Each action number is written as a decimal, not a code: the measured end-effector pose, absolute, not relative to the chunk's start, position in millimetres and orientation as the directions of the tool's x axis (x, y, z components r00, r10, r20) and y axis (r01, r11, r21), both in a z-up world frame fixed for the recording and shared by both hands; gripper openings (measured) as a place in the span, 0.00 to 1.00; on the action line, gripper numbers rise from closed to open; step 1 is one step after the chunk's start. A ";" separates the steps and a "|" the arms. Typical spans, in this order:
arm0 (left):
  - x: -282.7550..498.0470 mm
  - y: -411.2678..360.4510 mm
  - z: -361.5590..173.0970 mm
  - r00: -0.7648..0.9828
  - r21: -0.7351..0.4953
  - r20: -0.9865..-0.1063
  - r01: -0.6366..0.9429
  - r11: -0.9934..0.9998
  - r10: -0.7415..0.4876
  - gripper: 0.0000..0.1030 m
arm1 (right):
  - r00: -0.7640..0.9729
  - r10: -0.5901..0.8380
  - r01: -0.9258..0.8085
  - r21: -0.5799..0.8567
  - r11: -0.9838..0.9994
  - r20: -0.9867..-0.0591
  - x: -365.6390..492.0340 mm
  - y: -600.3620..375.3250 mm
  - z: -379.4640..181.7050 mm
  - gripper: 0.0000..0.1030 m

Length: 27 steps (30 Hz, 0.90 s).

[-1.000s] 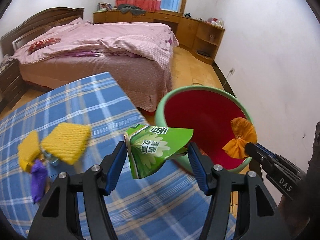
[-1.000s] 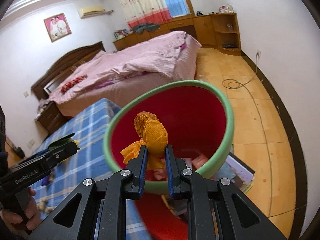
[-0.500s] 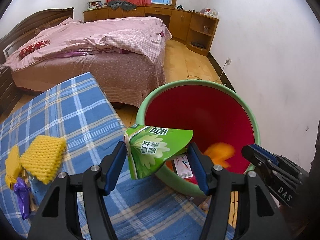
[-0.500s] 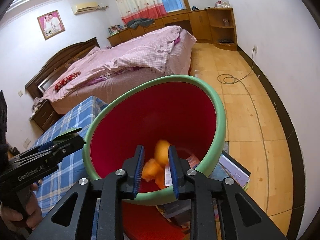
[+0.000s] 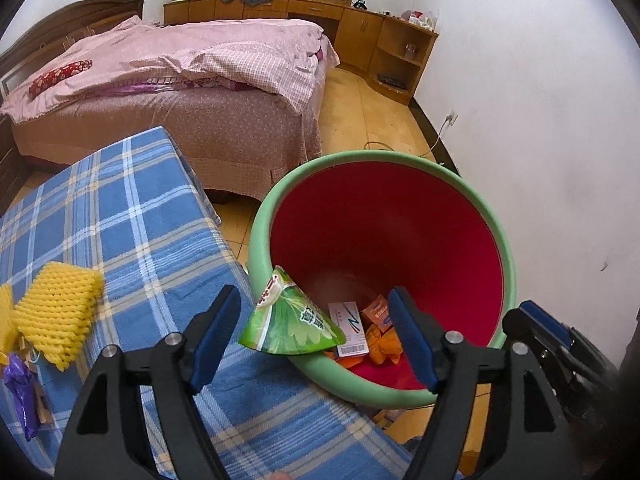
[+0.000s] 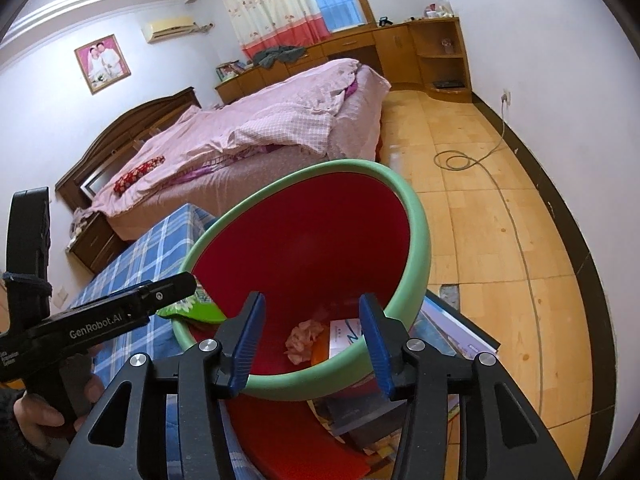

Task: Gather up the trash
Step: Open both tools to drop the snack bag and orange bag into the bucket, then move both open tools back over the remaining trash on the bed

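On the blue plaid counter [image 5: 132, 216], a yellow foam net [image 5: 56, 312] lies at the left. The left claw [image 5: 316, 338] has just been opening; its pads stand apart, clear of the green wrapper [image 5: 290, 320] tipped over the near rim of the green-rimmed red bin [image 5: 400, 160]. Inside lie a white box [image 5: 350, 326] and orange trash [image 5: 382, 348]. The right claw [image 6: 312, 340] has just been opening too, empty over the bin.

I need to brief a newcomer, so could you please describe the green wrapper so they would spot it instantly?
Find the big green-rimmed, red-lined bin beside the blue plaid cloth. The green wrapper is draped over its near-left rim. It is flat, triangular and leaf-printed, unlike the small boxes and orange scrap deeper inside.
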<state>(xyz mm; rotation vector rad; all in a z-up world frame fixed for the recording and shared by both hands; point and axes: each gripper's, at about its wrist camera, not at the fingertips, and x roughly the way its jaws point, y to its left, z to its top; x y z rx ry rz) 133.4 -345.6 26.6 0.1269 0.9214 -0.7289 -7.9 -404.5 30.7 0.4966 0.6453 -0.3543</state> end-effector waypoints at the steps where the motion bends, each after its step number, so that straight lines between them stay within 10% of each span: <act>1: 132.9 -344.9 27.5 0.389 -0.199 -0.761 0.622 0.757 -0.519 0.75 | 0.746 -0.160 0.460 0.327 0.825 -0.646 -8.3 -404.5 30.9 0.49; 27: 124.7 -309.0 20.6 0.390 -0.192 -0.768 0.616 0.764 -0.508 0.75 | 0.753 -0.152 0.443 0.322 0.837 -0.641 -15.7 -379.4 39.8 0.54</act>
